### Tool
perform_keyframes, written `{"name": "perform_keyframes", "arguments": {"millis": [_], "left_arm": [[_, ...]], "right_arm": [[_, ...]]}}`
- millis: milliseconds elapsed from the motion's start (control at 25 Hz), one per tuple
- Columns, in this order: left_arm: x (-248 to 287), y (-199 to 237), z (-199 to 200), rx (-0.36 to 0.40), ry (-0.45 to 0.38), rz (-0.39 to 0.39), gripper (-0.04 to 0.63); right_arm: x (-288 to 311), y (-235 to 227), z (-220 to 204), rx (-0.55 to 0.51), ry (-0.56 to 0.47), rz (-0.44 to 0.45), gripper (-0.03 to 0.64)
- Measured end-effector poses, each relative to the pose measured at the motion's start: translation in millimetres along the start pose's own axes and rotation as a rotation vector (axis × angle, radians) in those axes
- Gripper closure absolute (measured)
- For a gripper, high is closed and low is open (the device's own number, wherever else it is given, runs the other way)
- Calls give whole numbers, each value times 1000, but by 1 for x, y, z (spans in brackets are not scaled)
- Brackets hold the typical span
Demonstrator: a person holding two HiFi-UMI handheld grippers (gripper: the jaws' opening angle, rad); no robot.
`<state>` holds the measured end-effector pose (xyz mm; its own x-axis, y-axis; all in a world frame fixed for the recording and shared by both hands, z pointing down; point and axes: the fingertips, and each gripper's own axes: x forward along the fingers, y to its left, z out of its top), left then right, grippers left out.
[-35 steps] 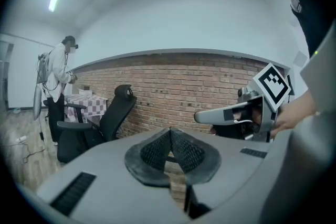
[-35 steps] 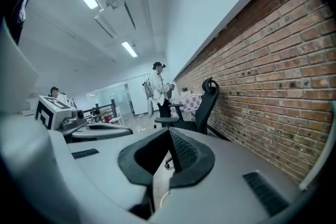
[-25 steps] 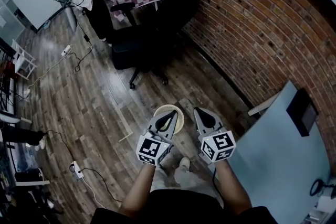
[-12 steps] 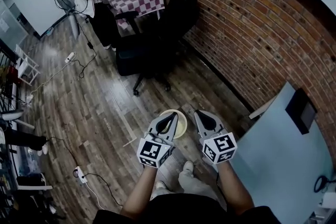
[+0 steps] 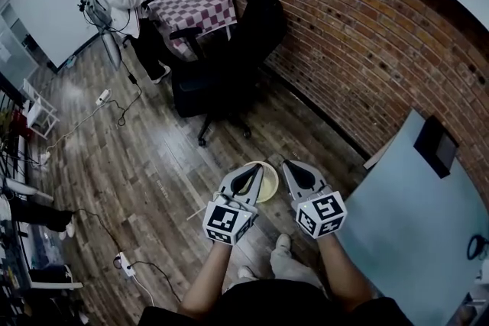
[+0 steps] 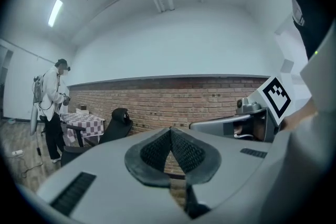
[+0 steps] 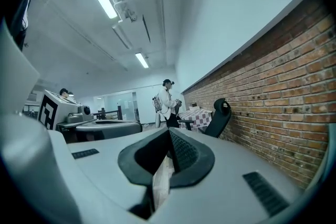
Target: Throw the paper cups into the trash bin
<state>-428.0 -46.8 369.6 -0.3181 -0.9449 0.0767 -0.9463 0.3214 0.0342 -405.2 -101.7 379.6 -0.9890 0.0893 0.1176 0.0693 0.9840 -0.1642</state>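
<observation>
Cup [image 5: 267,184]: round cream paper rim, mouth up, hanging at left gripper [image 5: 250,169] tip, above wood-plank floor [image 5: 153,164]. Left jaws pressed together, ribbed black pads meeting, seemingly pinching thin cup wall. Right gripper [image 5: 291,165] just beside, jaws also closed, nothing seen held. Rough brick wall [image 5: 344,34] ahead.

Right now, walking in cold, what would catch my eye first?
The left tool and right tool, each with a black-and-white marker cube, sit low in the head view, a pale paper cup by their tips. Behind runs a brick wall, a black office chair beside it.
</observation>
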Motion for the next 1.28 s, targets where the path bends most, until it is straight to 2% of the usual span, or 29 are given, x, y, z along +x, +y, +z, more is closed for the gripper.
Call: {"name": "perform_keyframes", "arguments": {"millis": [440, 880, 1280], "left_arm": [[-74, -15, 17, 23, -38, -44, 586], [-127, -29, 27, 45, -69, -91, 586], [-174, -29, 38, 59, -95, -103, 586]], "right_arm": [[-31, 80, 10, -37, -42, -13, 614], [-56, 128, 24, -62, -88, -57, 614], [-69, 174, 27, -82, -106, -76, 614]]}}
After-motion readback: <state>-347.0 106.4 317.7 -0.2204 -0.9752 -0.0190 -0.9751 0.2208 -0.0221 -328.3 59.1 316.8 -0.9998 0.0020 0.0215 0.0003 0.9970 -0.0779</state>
